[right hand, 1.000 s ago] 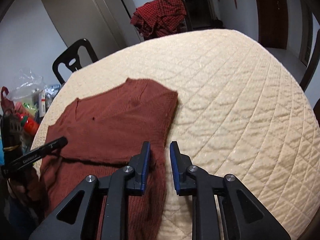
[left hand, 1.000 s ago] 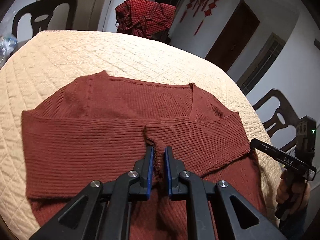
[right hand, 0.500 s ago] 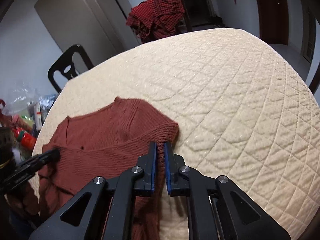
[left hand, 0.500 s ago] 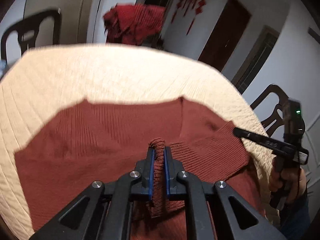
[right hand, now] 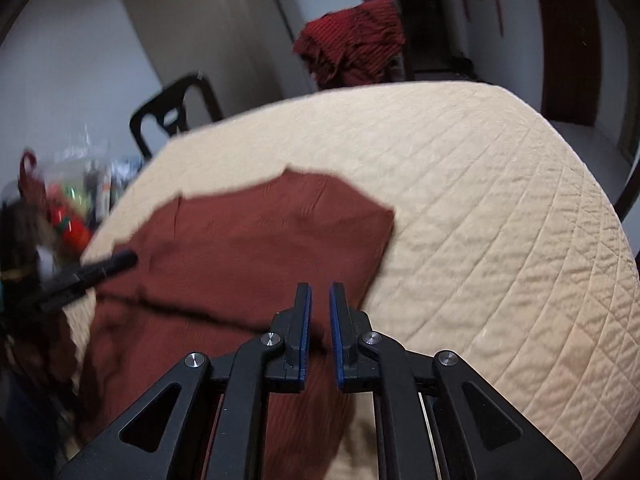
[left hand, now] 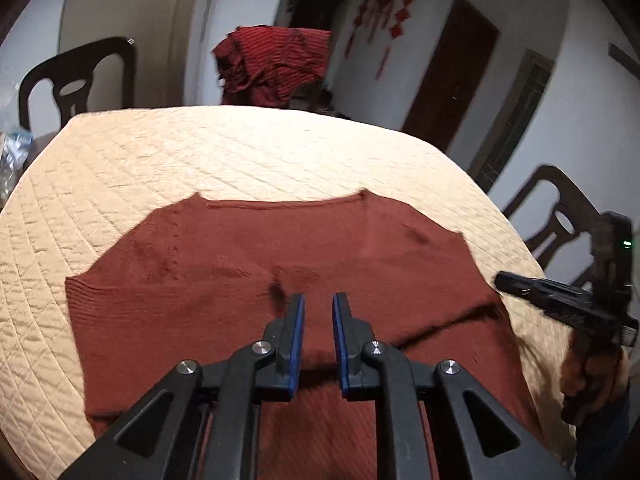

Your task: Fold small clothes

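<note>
A rust-red knitted sweater [left hand: 248, 280] lies flat on the round table with its sleeves folded across the body; its lower part hangs over the near table edge. It also shows in the right wrist view [right hand: 248, 248]. My left gripper [left hand: 319, 308] is open and empty, just above the middle of the sweater. My right gripper [right hand: 320, 300] is open a little and empty, above the sweater's right edge. The right gripper also shows at the right of the left wrist view [left hand: 560, 300], and the left gripper at the left of the right wrist view [right hand: 92, 270].
The table wears a cream quilted cover [left hand: 240, 160]. A red checked cloth [left hand: 276, 64] hangs over a chair at the far side. Dark chairs stand at the left [left hand: 76, 84] and right [left hand: 560, 216]. Bags and bottles [right hand: 64, 208] sit beyond the table's left.
Both grippers were shut on sweater folds half a second ago; both have let go and opened. The cloth now lies flat and both grippers have pulled back a little.
</note>
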`<control>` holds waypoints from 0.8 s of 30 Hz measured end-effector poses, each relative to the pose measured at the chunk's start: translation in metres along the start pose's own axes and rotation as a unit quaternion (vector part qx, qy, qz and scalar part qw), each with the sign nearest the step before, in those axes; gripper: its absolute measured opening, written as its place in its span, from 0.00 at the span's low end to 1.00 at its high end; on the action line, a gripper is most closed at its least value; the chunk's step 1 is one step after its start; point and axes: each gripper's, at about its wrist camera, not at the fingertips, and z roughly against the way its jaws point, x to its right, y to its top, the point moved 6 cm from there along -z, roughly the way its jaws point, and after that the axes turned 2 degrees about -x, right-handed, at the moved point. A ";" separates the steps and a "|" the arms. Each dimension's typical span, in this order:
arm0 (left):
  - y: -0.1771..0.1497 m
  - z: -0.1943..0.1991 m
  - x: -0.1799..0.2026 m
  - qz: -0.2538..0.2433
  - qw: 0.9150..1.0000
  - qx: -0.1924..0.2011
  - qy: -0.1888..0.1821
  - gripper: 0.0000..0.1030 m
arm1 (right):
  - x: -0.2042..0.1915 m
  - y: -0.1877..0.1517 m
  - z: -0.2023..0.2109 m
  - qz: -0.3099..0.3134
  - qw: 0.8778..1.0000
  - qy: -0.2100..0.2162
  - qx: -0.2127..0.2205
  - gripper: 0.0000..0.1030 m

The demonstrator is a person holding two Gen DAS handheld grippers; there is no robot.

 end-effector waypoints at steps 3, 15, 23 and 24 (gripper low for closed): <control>-0.014 -0.014 0.007 -0.013 1.000 -0.026 -0.002 0.16 | 0.007 -0.012 -0.015 0.008 0.999 -0.026 -0.024 0.09; -0.026 -0.006 -0.010 -0.013 0.999 -0.018 0.042 0.16 | 0.003 -0.017 -0.010 0.018 0.999 -0.031 -0.024 0.09; -0.046 0.039 -0.043 0.018 0.998 0.000 0.066 0.27 | -0.001 -0.027 0.014 0.017 1.000 -0.012 -0.012 0.09; -0.049 0.046 -0.048 0.021 0.997 0.004 0.073 0.27 | -0.003 -0.030 0.017 0.017 1.000 -0.007 -0.012 0.10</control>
